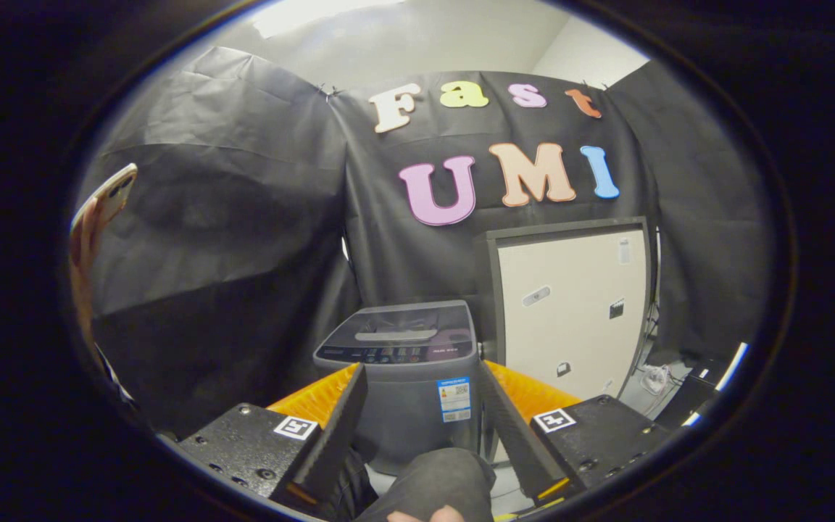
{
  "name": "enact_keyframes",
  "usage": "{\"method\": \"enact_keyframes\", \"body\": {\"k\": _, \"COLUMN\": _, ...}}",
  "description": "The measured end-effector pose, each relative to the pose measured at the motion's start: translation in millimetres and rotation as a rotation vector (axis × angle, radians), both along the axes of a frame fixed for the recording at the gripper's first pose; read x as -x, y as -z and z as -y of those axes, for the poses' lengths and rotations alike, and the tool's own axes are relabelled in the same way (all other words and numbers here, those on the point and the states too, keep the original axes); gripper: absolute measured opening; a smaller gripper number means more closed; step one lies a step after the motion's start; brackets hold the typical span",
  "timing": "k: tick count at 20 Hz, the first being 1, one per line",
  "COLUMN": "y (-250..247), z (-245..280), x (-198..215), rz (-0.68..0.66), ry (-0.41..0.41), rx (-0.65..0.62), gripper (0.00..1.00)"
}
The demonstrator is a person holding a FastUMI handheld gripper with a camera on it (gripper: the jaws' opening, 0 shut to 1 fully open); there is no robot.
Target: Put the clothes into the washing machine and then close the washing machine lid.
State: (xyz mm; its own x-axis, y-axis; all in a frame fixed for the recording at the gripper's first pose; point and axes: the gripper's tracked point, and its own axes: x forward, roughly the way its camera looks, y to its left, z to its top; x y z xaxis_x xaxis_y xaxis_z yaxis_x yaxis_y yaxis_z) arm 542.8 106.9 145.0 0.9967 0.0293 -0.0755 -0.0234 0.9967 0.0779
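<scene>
Between the spread jaws, dark clothes (435, 475); washing machine (406, 377) beyond.

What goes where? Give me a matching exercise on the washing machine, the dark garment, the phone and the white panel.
1. washing machine
2. dark garment
3. phone
4. white panel

A. held up in a hand, off to the left
B. beyond the fingers, lid down
C. low between the open fingers
D. behind the washer, to its right

Pairs: 1-B, 2-C, 3-A, 4-D.
</scene>
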Motion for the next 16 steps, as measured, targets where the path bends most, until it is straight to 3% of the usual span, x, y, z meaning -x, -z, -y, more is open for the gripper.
{"method": "enact_keyframes", "body": {"k": 16, "y": 5.1, "z": -3.8, "x": -1.0, "rz": -0.020, "ry": -0.006, "rx": -0.005, "gripper": 0.93}}
